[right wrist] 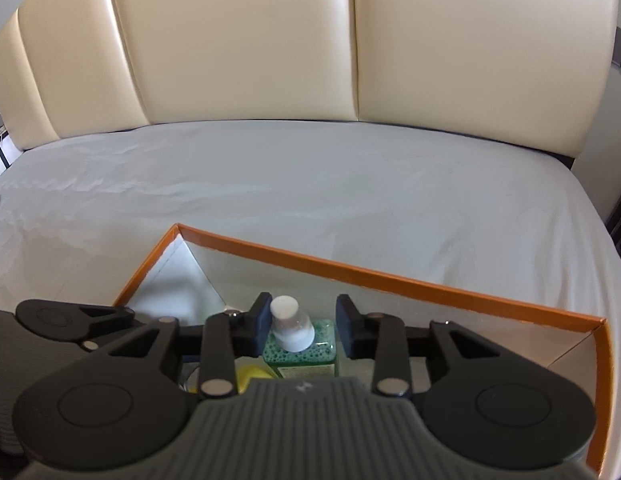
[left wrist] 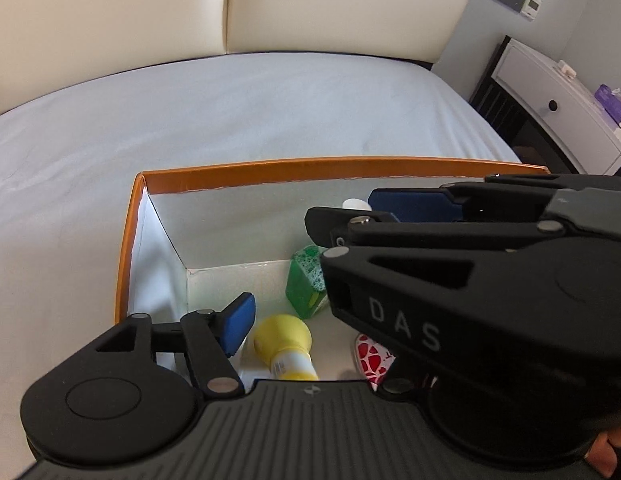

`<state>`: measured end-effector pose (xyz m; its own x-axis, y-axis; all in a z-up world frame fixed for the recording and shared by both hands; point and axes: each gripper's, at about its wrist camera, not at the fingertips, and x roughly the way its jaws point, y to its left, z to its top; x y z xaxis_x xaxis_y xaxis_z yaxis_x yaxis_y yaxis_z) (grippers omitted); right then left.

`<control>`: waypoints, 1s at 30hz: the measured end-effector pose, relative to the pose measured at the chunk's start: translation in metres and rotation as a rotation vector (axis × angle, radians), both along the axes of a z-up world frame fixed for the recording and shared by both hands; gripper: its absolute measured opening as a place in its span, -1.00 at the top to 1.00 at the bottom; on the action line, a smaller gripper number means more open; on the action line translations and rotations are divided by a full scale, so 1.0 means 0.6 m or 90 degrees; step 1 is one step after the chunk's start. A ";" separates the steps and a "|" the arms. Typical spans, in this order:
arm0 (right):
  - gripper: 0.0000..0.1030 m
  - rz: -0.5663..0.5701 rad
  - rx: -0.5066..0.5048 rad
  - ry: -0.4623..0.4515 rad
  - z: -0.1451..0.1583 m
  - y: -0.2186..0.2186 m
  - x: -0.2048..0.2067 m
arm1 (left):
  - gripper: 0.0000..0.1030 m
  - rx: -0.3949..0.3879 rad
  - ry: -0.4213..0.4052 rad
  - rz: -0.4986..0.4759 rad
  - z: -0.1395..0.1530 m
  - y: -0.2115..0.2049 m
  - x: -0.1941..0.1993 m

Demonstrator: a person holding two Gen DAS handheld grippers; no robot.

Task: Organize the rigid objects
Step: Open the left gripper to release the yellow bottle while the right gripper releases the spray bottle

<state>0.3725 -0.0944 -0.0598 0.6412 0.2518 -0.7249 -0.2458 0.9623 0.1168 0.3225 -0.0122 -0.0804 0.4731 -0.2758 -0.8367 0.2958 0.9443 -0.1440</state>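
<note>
Orange card is edging the box point(left wrist: 128, 240) that is sitting on the pale sheet point(left wrist: 230, 112) of the bed, its inside walls white. In the left wrist view, the left gripper point(left wrist: 286, 308) is hanging over the near end of the box with its jaws standing wide and nothing pressed between them; only its left blue pad point(left wrist: 240, 322) is showing clearly, the other side being covered by the right gripper point(left wrist: 374, 216), which is crossing in from the right. Below the open jaws a yellow bottle point(left wrist: 284, 346) is lying on its side on the box floor. Just beyond it a green bottle point(left wrist: 304, 284) is standing, and a red and white item point(left wrist: 370, 360) is lying at the right, partly hidden. A cream headboard point(left wrist: 150, 8) is rising behind the bed, and a white cabinet point(left wrist: 550, 96) is standing at the far right.

In the right wrist view, the right gripper point(right wrist: 302, 326) is pointing down into the box point(right wrist: 390, 278). Its jaws are standing partly apart around the white cap of the green bottle point(right wrist: 300, 354); the left pad is lying just beside the cap, the right pad is standing clear of it, so the bottle is not being squeezed. A sliver of the yellow bottle point(right wrist: 248, 376) is showing behind the left finger. The sheet point(right wrist: 310, 184) is spreading beyond.
</note>
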 end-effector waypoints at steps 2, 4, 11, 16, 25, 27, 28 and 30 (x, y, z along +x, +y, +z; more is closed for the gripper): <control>0.25 -0.006 0.003 0.003 0.001 -0.002 -0.002 | -0.58 0.001 -0.006 -0.009 0.005 -0.001 -0.006; 0.13 -0.009 -0.002 -0.002 0.004 -0.003 -0.005 | -0.59 0.004 -0.011 -0.010 0.010 -0.004 -0.013; -0.18 -0.025 -0.027 -0.032 0.028 -0.008 -0.023 | -0.74 0.009 -0.054 0.018 0.033 0.002 -0.036; -0.29 -0.027 -0.042 -0.037 0.035 -0.012 -0.044 | -0.75 -0.004 -0.061 0.049 0.044 0.013 -0.050; -0.38 -0.045 0.000 -0.091 0.076 -0.029 -0.106 | -0.68 -0.075 -0.122 0.122 0.097 0.035 -0.126; -0.38 -0.051 0.010 -0.109 0.085 -0.035 -0.127 | -0.66 -0.086 -0.131 0.136 0.105 0.038 -0.148; -0.38 -0.053 0.010 -0.116 0.089 -0.036 -0.138 | -0.65 -0.086 -0.136 0.143 0.108 0.039 -0.159; -0.38 -0.057 0.007 -0.129 0.094 -0.036 -0.158 | -0.60 -0.088 -0.144 0.154 0.112 0.040 -0.179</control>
